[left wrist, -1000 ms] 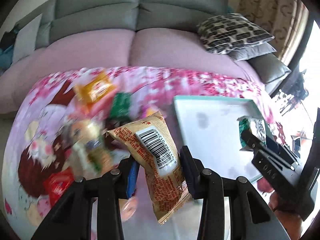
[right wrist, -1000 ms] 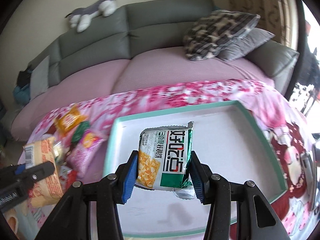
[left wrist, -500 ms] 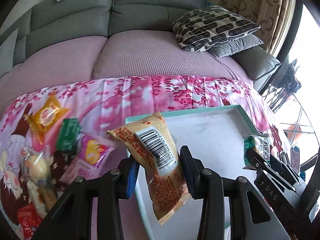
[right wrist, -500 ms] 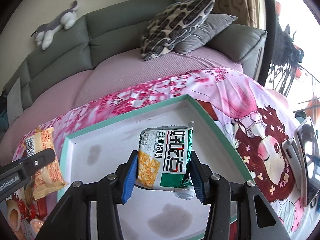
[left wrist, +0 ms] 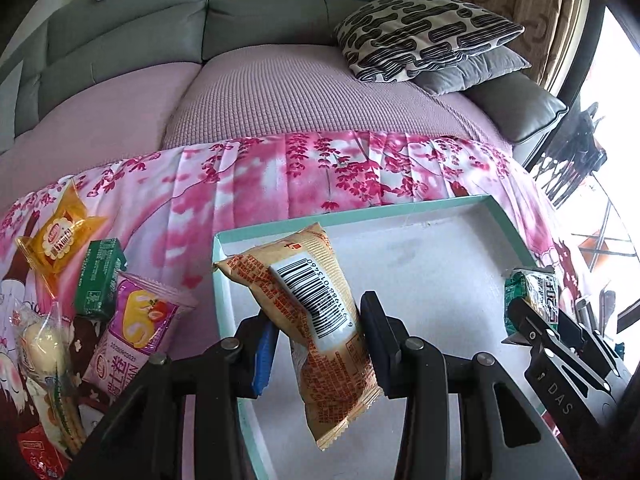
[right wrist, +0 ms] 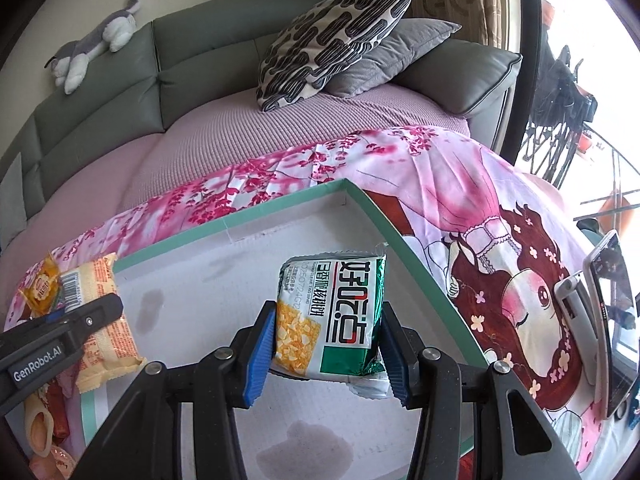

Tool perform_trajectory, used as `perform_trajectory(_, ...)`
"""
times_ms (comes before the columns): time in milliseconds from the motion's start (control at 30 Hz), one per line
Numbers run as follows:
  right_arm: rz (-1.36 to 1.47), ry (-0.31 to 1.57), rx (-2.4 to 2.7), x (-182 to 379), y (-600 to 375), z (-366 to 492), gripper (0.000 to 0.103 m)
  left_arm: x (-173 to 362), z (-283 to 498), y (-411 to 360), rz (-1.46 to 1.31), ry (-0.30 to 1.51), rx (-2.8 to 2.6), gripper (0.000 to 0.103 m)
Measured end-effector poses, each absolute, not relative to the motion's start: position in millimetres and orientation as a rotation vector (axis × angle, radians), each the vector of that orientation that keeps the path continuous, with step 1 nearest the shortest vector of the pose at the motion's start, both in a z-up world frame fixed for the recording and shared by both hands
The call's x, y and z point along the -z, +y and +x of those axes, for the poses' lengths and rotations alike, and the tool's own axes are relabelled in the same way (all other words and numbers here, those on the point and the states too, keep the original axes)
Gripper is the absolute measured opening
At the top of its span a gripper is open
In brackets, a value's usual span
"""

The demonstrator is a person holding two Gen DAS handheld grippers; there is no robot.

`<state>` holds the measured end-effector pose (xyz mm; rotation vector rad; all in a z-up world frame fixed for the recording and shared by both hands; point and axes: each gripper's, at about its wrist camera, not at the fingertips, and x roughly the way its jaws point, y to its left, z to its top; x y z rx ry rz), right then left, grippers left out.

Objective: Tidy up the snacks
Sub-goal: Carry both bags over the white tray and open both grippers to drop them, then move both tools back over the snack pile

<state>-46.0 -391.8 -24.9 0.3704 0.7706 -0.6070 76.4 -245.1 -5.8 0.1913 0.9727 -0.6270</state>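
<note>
My left gripper (left wrist: 316, 340) is shut on a tan snack packet with a barcode (left wrist: 312, 304) and holds it above the left edge of a white tray with a teal rim (left wrist: 440, 205). My right gripper (right wrist: 326, 344) is shut on a green and white cracker packet (right wrist: 332, 312) over the tray's right part (right wrist: 280, 204). The right gripper with its packet (left wrist: 536, 292) shows at the right in the left wrist view. The left gripper with the tan packet (right wrist: 100, 312) shows at the left in the right wrist view.
Loose snacks lie on the pink floral cloth left of the tray: an orange packet (left wrist: 60, 236), a green box (left wrist: 98, 276), a purple packet (left wrist: 132, 332). A phone on a stand (right wrist: 608, 316) is at the right. A sofa with patterned cushion (left wrist: 424, 32) lies behind.
Both grippers have moved right with their packets. The tan packet has gone from over the snack pile to the tray's left edge; the green packet has gone toward the tray's right corner.
</note>
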Motion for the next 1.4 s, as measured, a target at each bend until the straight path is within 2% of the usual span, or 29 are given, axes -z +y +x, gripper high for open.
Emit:
perform_trajectory(33,0.368,0.772,0.608,25,-391,-46,0.052,5,76,-245,0.199,0.972,0.621,0.044)
perform_trajectory(133,0.361,0.776,0.614,24,-391,-45,0.052,1,77,-243,0.199,0.968,0.599,0.065)
perform_trajectory(367,0.354,0.793,0.615,26,-389,-44,0.055,-12,78,-234,0.209,0.962,0.541,0.068)
perform_trajectory(400,0.352,0.793,0.614,26,-389,-44,0.068,-12,79,-232,0.211,0.966,0.525,0.07)
perform_trajectory(433,0.35,0.792,0.612,26,-389,-43,0.083,-12,80,-231,0.213,0.966,0.509,0.082)
perform_trajectory(467,0.345,0.787,0.612,26,-389,-43,0.088,-12,82,-228,0.219,0.963,0.481,0.094)
perform_trajectory(600,0.316,0.784,0.606,25,-385,-41,0.092,-10,88,-220,0.228,0.956,0.427,0.095)
perform_trajectory(733,0.309,0.799,0.6,27,-383,-38,0.103,-5,94,-212,0.216,0.967,0.39,0.1)
perform_trajectory(1400,0.305,0.731,0.605,19,-381,-44,0.103,-2,100,-197,0.209,0.932,0.292,0.102)
